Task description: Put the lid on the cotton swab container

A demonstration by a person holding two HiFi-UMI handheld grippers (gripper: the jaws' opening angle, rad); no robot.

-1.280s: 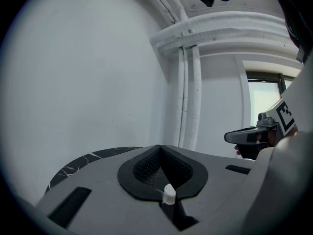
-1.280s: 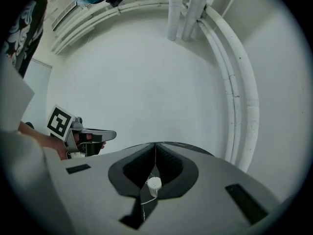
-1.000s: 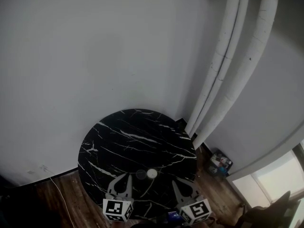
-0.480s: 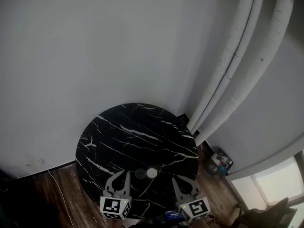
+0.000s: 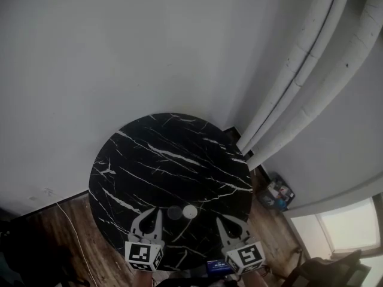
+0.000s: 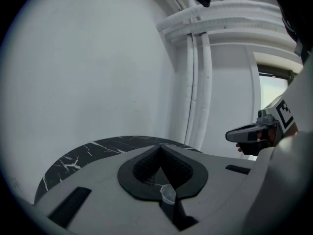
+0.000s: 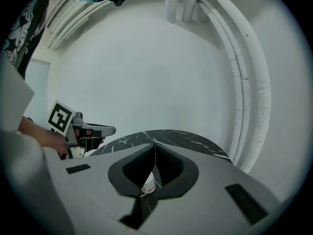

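The cotton swab container (image 5: 190,211), a small white labelled cylinder, stands on the round black marble table (image 5: 167,160) near its front edge. Its clear lid (image 5: 174,213) lies on the table just to the container's left. My left gripper (image 5: 151,215) hovers in front of the lid, jaws shut and holding nothing; the lid (image 6: 167,194) shows through the gap below the left gripper's (image 6: 159,147) tips. My right gripper (image 5: 227,222) sits to the right and in front of the container, also shut and holding nothing. The container (image 7: 148,184) shows below the right gripper's (image 7: 155,144) closed tips.
A white wall rises behind the table, with thick white pipes (image 5: 299,76) running down at the right. Wooden floor (image 5: 66,238) surrounds the table. A small box of items (image 5: 276,194) lies on the floor at the right, and a thin cable (image 5: 72,220) trails at the left.
The head view has shifted, so the table sits a little higher in the picture. Both grippers stay shut at the front edge; lid and container have not moved.
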